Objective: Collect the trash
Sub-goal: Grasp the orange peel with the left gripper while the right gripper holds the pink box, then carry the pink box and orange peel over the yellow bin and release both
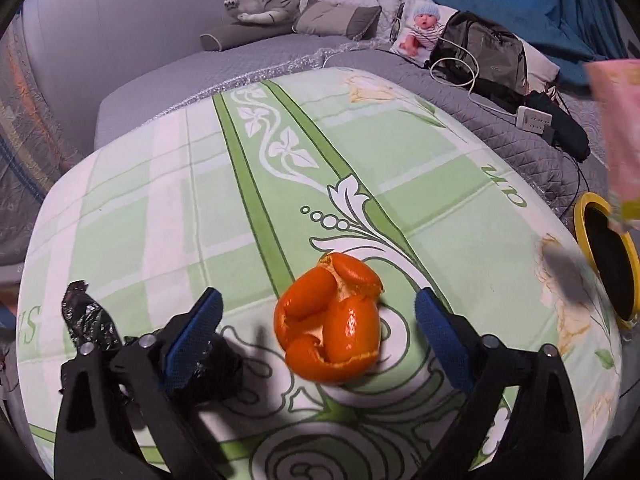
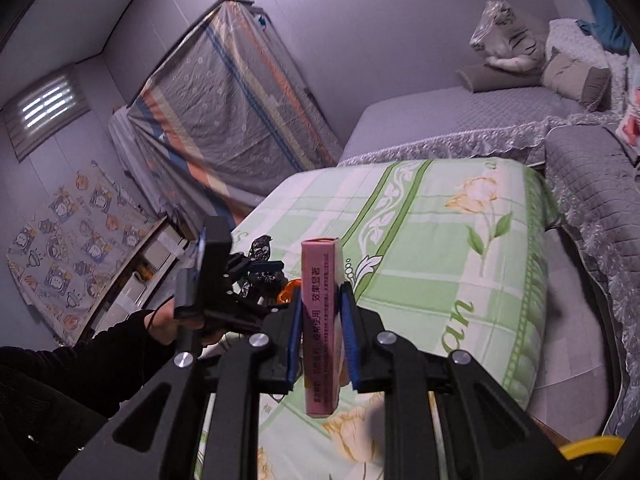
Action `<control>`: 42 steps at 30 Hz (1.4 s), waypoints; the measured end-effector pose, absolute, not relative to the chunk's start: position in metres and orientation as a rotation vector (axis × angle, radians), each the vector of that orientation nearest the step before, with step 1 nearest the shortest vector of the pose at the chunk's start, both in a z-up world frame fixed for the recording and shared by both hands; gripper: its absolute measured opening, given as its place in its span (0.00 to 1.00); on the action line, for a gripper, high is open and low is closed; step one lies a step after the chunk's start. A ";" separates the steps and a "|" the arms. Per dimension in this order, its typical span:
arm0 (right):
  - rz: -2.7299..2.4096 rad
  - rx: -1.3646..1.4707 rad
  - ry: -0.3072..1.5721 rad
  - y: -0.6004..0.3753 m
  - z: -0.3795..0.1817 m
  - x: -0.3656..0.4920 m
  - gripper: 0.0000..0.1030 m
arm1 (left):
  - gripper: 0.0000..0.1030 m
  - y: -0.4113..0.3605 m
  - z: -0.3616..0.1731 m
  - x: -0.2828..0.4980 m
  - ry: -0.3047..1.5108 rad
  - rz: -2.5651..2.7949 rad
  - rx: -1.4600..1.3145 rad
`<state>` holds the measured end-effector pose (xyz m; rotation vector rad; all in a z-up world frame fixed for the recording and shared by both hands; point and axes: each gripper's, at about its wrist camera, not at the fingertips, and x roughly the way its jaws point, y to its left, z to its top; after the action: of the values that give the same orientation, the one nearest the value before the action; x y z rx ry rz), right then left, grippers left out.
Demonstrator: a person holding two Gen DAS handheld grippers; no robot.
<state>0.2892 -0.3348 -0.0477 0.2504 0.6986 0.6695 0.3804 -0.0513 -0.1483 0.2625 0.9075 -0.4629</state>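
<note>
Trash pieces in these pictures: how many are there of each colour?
Orange: 1, the curled orange citrus peel on the green cloth.
Black: 1, the crumpled black foil wrapper.
Pink: 1, the flat pink cardboard box in the right claw.
Total: 3

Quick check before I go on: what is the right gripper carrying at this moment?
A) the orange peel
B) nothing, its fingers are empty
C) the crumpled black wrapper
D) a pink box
D: in the right wrist view the right gripper is shut on the pink box, which stands upright between its blue fingers; the orange peel and the black wrapper lie on the green cloth.
</note>
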 end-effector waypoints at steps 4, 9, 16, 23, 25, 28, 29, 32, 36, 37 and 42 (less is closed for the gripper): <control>0.646 0.309 0.657 -0.353 -0.046 0.256 0.17 | 0.68 -0.059 -0.164 0.388 0.956 -0.439 0.289; 0.622 0.329 0.611 -0.363 -0.043 0.222 0.17 | 0.44 -0.062 -0.171 0.388 0.966 -0.451 0.292; 0.573 0.355 0.585 -0.375 -0.041 0.192 0.17 | 0.33 -0.052 -0.131 0.362 0.863 -0.453 0.227; 0.498 0.427 0.568 -0.398 -0.050 0.173 0.17 | 0.33 -0.077 -0.065 0.304 0.680 -0.494 0.199; 0.460 0.440 0.557 -0.407 -0.050 0.167 0.17 | 0.33 -0.093 -0.048 0.288 0.632 -0.533 0.200; 0.397 0.451 0.544 -0.423 -0.052 0.153 0.17 | 0.33 -0.127 -0.028 0.263 0.581 -0.591 0.213; 0.371 0.452 0.539 -0.429 -0.053 0.148 0.17 | 0.33 -0.141 -0.023 0.254 0.561 -0.617 0.219; 0.301 0.465 0.530 -0.448 -0.056 0.133 0.17 | 0.33 -0.181 -0.016 0.234 0.530 -0.686 0.242; 0.168 0.456 0.537 -0.473 -0.068 0.115 0.17 | 0.33 -0.228 -0.017 0.214 0.496 -0.758 0.273; 0.143 0.460 0.541 -0.480 -0.072 0.110 0.17 | 0.33 -0.241 -0.020 0.211 0.499 -0.781 0.278; 0.013 0.486 0.572 -0.509 -0.096 0.093 0.17 | 0.33 -0.293 -0.037 0.200 0.518 -0.872 0.297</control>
<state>0.0926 -0.5093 -0.0965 0.4862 0.5724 0.0127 0.2001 -0.2933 -0.0370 0.2972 0.5177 -0.8718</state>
